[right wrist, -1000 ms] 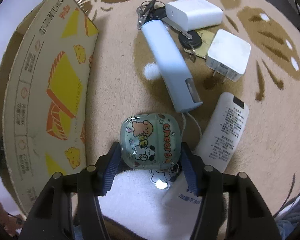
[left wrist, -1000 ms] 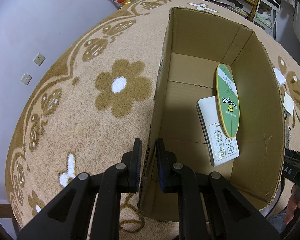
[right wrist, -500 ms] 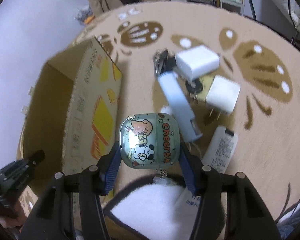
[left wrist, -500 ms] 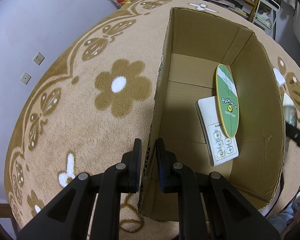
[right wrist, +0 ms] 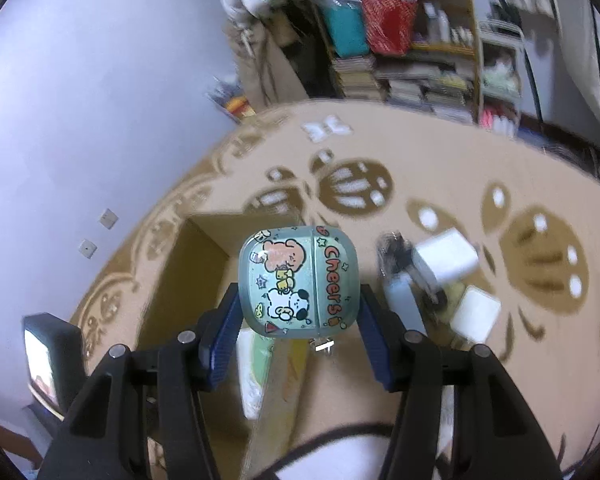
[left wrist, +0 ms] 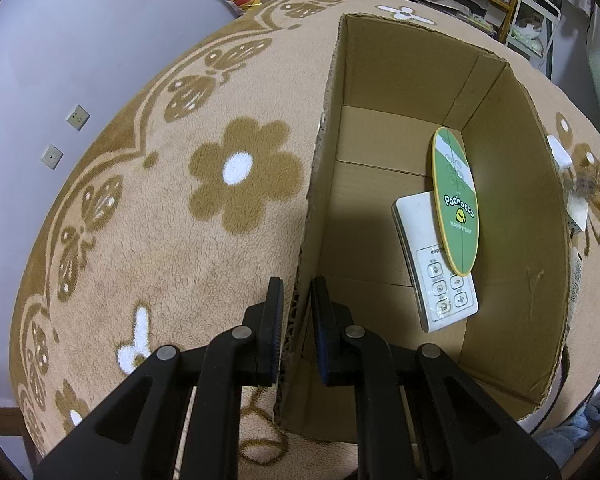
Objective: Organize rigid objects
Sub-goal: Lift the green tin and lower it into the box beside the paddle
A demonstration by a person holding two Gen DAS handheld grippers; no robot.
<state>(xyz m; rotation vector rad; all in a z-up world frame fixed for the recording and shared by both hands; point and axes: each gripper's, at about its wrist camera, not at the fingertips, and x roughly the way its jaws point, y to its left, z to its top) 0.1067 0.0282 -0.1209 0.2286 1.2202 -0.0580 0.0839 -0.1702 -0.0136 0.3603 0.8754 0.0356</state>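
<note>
Grippers, two. The left gripper is clamped on the near left wall of the box, one finger outside and one inside the cardboard. The right gripper is closed on the case, which is held in the air above the box, its printed face toward the camera.

Box, one: open-topped cardboard, set on the rug. Contents, two items, both toward the right wall: one white remote, laid flat on the floor of the box, buttons up; one green oval board with a yellow rim, propped over the remote and leaning toward the right wall. The rest of the box floor is bare cardboard.

Case, one: small, rounded, pale green, printed with a bear, a dog and the word "Cheers". A small metal clasp is seen hanging beneath it.

On the rug to the right of the box, seen blurred in the right wrist view: white chargers, two; one pale blue bar; one dark bunch of keys. Further items there cannot be told apart.

Rug, one: tan, with brown flower and insect patterns.
</note>
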